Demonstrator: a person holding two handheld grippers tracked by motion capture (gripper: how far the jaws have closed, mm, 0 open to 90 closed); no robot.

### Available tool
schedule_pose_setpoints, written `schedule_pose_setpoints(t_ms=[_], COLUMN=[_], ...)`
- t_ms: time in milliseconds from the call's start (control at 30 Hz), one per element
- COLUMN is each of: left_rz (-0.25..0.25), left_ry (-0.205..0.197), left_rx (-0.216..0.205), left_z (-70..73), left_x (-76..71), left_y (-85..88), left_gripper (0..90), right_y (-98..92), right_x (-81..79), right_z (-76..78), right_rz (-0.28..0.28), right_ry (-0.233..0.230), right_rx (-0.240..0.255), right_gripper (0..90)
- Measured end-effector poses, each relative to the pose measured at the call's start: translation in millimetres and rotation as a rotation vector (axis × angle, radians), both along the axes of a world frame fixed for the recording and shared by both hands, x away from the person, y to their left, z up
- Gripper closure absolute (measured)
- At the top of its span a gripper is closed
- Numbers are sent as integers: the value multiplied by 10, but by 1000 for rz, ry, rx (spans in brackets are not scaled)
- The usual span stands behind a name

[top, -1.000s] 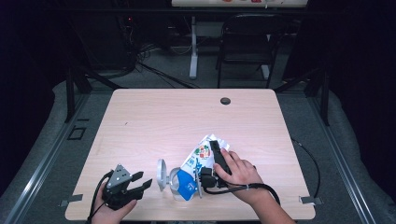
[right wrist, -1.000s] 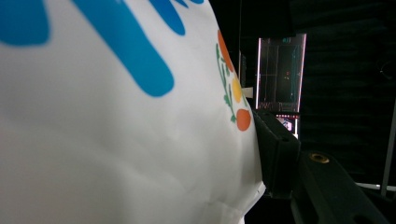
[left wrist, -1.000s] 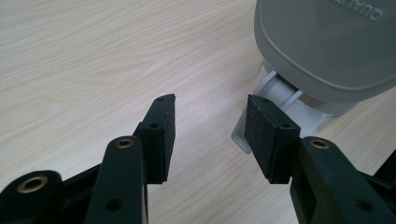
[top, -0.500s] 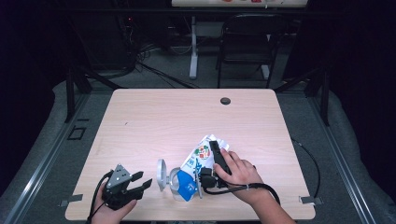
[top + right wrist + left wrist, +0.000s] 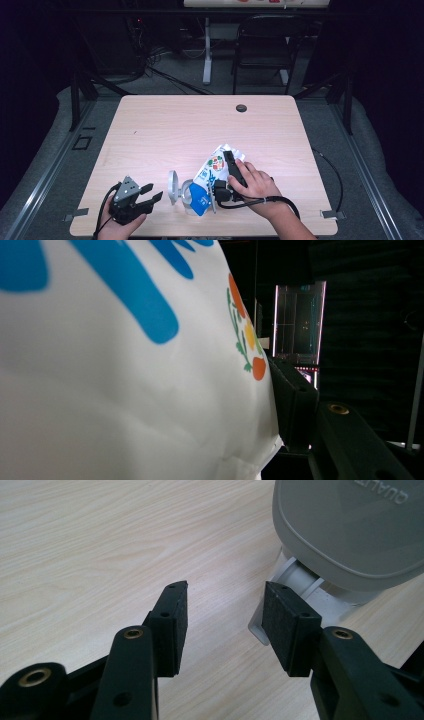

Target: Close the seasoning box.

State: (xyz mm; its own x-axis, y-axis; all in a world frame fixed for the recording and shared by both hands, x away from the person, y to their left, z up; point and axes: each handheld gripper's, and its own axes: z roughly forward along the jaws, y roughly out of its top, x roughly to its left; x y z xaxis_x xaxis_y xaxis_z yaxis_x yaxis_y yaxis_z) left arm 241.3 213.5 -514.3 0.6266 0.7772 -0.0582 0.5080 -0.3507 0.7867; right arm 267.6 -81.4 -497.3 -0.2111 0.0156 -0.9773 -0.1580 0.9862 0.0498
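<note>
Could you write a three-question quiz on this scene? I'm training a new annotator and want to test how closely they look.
1. True or false: the left gripper holds the grey-capped white object.
2. What is the right gripper closed on? A) a white printed bag B) a mug C) a cable
3. Which colour stands out most in the bag's print?

Key
1. False: its jaws stand open, nothing between them.
2. A: the jaws, just closing, press on the bag.
3. Blue.
</note>
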Motion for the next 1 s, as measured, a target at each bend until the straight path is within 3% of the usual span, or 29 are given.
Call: schedule_pose_setpoints(t_ms=[1000], left_rz=[1], left_ry=[3], left_rx=[0], left_z=[-9], left_x=[6], left_y=[5], left_gripper=[541], right_y=[0], right_x=[-22], right_z=[43], right_rz=[-9], right_ry=[-8], right_rx=[-23], right_gripper=[613])
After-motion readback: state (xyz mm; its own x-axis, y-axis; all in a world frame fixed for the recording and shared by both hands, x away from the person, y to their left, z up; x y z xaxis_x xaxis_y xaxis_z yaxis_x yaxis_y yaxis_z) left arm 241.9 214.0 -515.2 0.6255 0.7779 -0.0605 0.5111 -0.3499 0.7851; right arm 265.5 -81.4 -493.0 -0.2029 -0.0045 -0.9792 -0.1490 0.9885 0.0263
